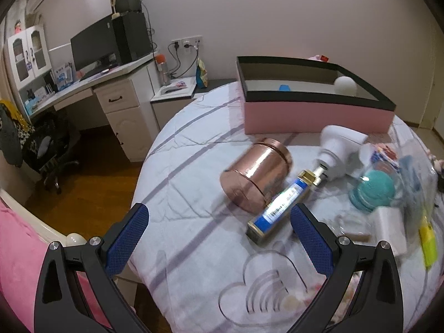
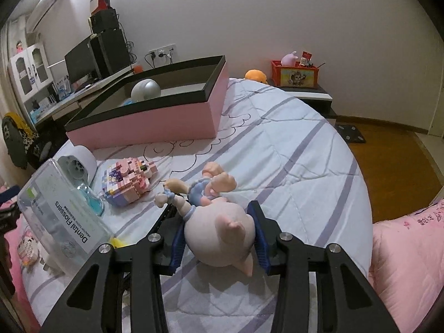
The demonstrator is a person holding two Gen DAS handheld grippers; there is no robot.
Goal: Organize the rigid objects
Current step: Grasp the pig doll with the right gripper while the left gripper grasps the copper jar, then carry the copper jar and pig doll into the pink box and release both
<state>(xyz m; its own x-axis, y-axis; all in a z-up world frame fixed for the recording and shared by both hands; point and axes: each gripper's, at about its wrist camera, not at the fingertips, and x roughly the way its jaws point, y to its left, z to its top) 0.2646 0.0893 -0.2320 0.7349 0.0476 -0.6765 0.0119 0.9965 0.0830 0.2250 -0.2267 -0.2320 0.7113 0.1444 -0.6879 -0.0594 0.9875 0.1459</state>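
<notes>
The right gripper [image 2: 219, 236] pinches the pig figurine [image 2: 219, 236] by its round head, both blue pads pressed against its sides, so the grip should hold level and firm while carrying it to the pink box [image 2: 155, 122] ahead and to the left of the tongs. The left gripper [image 1: 219, 227] stands spread and empty, with the copper tin [image 1: 255, 174] and the blue tube [image 1: 280, 205] lying just beyond its fingertips.

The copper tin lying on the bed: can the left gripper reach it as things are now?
Probably yes. The left gripper is open and empty, and the copper tin lies just ahead with bare quilt between. Only the blue tube beside it crowds the right jaw.
</notes>
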